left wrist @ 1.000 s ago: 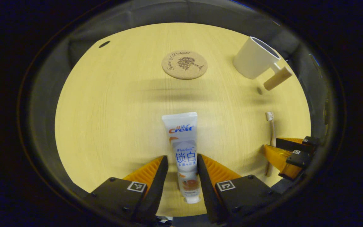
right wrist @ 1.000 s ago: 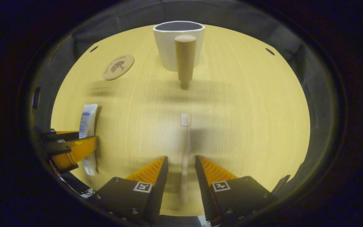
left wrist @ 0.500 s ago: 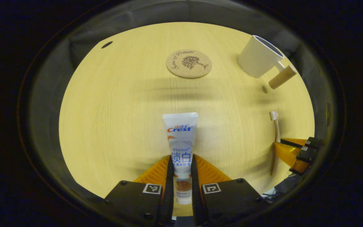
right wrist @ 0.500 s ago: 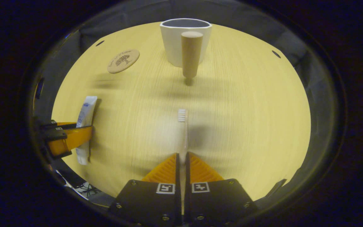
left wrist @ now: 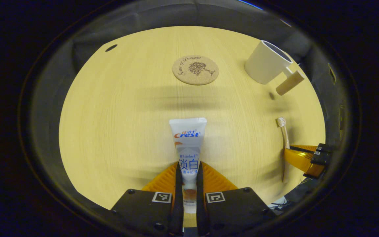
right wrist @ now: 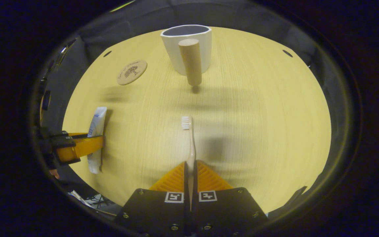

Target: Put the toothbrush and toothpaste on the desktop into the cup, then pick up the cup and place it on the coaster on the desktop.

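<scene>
So far only grabbing is done | left gripper (left wrist: 187, 177) jaws pinch the toothpaste tube (left wrist: 188, 144) low over the surface (left wrist: 117, 108) | right gripper (right wrist: 190, 171) jaws pinch the toothbrush (right wrist: 189, 138) | white cup (right wrist: 187, 46) empty, off the cork coaster (right wrist: 132, 72) | dropping both in and moving the cup are left

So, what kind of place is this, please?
Probably a staged recording booth, not a real bathroom: a bare light-wood table ringed by dark cloth, holding only a cup, a cork coaster, a toothbrush and a toothpaste tube, the last two each held in a gripper.
</scene>
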`<state>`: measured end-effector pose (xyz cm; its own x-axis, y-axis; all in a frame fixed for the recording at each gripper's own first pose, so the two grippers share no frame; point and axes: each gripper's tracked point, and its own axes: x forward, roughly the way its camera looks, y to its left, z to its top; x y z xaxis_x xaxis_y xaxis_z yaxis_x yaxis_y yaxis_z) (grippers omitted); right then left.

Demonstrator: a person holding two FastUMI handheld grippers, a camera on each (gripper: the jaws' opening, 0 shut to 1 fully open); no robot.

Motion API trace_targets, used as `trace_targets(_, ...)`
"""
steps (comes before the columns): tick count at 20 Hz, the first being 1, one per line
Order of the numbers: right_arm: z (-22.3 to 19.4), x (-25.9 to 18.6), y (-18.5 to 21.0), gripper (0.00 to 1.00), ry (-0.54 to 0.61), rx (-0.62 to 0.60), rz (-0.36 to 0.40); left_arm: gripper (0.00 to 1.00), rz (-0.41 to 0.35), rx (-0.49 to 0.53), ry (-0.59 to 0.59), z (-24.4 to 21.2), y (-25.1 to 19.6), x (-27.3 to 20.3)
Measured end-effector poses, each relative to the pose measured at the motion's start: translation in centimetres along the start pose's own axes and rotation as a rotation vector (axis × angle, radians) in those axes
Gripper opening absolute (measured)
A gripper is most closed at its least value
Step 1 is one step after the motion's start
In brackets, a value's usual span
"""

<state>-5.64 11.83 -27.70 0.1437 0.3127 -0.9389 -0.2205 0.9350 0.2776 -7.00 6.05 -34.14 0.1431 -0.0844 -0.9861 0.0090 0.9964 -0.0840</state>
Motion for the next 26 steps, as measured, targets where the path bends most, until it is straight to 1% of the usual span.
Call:
trace_targets(2,0.3,-0.4,0.4,0.03,-0.029,0.014,0.031,0.24,-0.016,-0.014,-0.009,-0.1,-0.2,-0.1)
trace_targets(4,0.6,-0.7,0.8,0.02,-0.059,0.002,0.055,0.24,-0.033,-0.030,-0.031,-0.1,-0.4,-0.3)
trace_targets(10,3.2,-3.6,2.9,0.02,-0.230,0.006,0.149,0.24,-0.070,-0.050,-0.144,1.3,-0.9,-1.8)
trace_targets(12,4.5,-4.7,3.4,0.02,-0.297,0.002,0.159,0.24,-0.089,-0.044,-0.202,2.3,-1.1,-2.5)
trace_targets(15,6.8,-6.3,4.0,0.02,-0.416,-0.015,0.174,0.24,-0.092,-0.017,-0.285,4.2,-1.3,-3.6)
trace_targets(18,8.7,-7.5,4.4,0.02,-0.519,-0.032,0.183,0.24,-0.112,0.007,-0.361,6.1,-2.1,-4.9)
trace_targets(22,11.4,-9.7,4.4,0.02,-0.669,-0.049,0.177,0.24,-0.141,0.046,-0.469,9.0,-3.5,-6.5)
trace_targets(24,13.1,-10.8,4.4,0.02,-0.753,-0.057,0.166,0.24,-0.156,0.058,-0.538,10.4,-4.0,-7.4)
trace_targets(26,14.5,-11.9,4.6,0.02,-0.831,-0.056,0.174,0.23,-0.173,0.064,-0.616,12.4,-4.7,-8.4)
